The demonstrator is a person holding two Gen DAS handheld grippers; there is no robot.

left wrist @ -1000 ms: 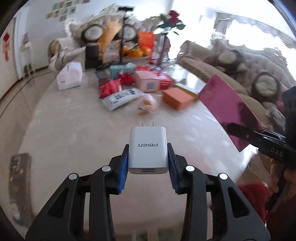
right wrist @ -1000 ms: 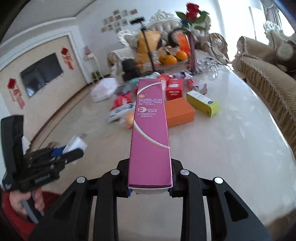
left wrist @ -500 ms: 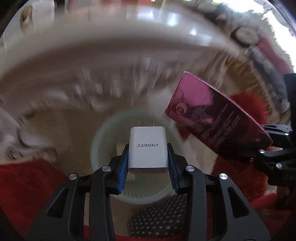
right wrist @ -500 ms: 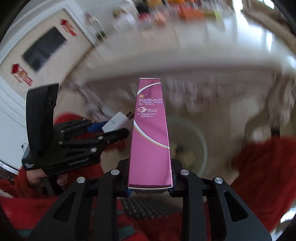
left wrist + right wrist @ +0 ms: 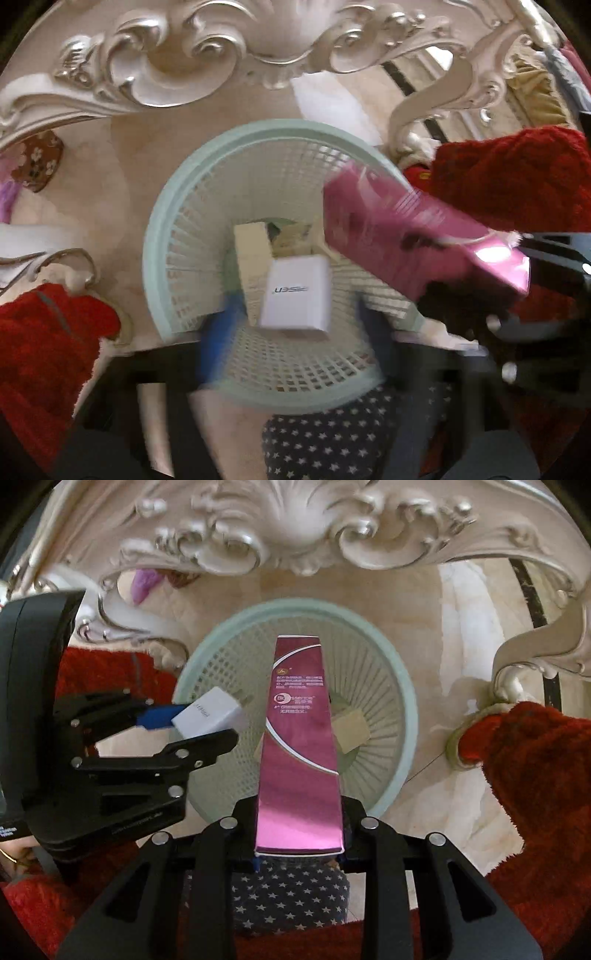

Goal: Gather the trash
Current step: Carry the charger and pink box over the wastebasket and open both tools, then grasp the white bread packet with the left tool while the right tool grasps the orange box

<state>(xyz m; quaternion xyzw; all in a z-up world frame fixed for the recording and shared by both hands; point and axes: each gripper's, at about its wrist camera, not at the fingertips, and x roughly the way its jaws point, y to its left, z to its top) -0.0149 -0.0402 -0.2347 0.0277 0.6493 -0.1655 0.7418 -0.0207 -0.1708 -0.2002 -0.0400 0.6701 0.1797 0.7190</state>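
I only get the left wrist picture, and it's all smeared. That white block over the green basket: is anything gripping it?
Observer: The right wrist view shows it sharply. It's a white charger between the left gripper's fingers. The jaws are opening and the charger's metal prongs point toward the basket.
Operator: And the pink smear on my right?
Observer: That's a long pink box printed with "Bio-essence". It lies lengthwise between the right gripper's fingers, and those jaws are opening too.
Operator: Is that box over the basket?
Observer: Yes. In the right wrist view its far end sits well inside the mint basket's rim.
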